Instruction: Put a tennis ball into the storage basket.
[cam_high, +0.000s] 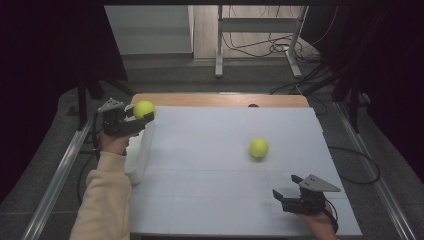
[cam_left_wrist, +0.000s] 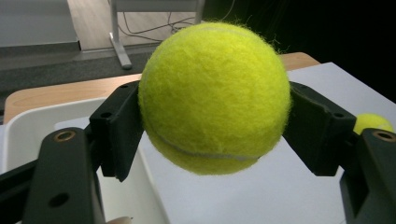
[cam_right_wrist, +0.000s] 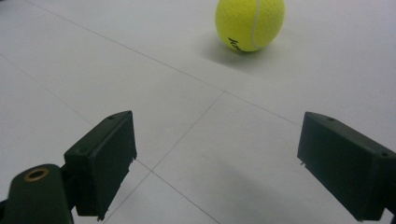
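While the left hand-held gripper (cam_high: 142, 116) clamps one tennis ball (cam_high: 144, 109) above the white bin (cam_high: 141, 155) at nine o'clock, an off-centre release could bounce it out; the right hand-held gripper (cam_high: 286, 190) waits apart.

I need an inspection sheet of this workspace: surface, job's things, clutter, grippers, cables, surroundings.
Surface: white board on a wooden table.
Job's things: one tennis ball held above the white bin at the board's left edge; a second ball lies on the board.
Clutter: nothing seen.
Grippers: left gripper shut on the tennis ball; right gripper open, empty.
Cables: loose wires on the floor behind.
Surroundings: metal stand, dark curtains.
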